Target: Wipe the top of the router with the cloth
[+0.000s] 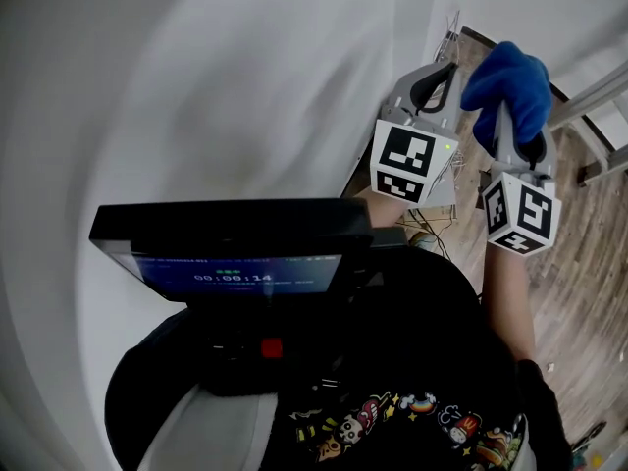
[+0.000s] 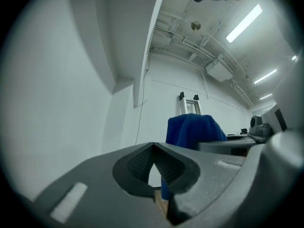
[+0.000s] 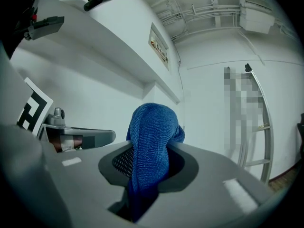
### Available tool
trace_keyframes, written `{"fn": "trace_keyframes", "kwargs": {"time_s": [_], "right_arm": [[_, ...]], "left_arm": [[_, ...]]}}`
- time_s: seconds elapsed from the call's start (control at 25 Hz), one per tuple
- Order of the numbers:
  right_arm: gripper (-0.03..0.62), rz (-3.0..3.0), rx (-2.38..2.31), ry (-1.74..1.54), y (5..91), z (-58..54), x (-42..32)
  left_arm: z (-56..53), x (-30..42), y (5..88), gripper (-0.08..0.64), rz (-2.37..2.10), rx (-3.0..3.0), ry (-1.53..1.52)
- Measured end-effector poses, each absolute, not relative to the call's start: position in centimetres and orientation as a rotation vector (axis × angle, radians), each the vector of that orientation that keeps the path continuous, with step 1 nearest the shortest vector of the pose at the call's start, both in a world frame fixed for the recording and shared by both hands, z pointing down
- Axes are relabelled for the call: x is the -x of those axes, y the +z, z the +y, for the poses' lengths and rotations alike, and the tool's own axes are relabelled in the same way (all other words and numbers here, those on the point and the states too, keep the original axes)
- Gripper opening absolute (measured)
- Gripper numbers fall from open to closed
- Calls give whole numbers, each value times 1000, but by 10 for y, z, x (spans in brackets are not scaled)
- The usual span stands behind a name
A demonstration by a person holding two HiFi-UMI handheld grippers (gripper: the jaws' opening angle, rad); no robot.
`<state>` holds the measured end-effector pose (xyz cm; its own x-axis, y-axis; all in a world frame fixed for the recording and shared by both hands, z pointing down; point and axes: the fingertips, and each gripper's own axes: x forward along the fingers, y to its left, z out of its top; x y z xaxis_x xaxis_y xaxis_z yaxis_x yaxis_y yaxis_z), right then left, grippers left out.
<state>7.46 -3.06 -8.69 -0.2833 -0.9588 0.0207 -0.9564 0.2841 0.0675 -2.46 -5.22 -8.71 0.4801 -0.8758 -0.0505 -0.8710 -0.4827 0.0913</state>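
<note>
Right gripper view: bunched blue cloth (image 3: 151, 141) between jaws.

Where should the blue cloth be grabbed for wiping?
Round its bunched middle, coming from the tail side, as the right tool holds it: the blue cloth is pinched between the jaws and a rounded wad pokes past the tips, probably free for wiping.
</note>
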Motion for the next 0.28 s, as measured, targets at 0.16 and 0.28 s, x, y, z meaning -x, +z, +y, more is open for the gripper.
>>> {"fn": "trace_keyframes", "kwargs": {"time_s": [0.16,0.28], "right_arm": [[120,-2473,-1832,-50,-77,-28,-73],[120,-2463,-1835,-45,-72,-25,-77]], "left_arm": [[-49,23,-77,0,-1563,-2657,-116],[-45,18,-72,0,-1549,-2666,-102]]}}
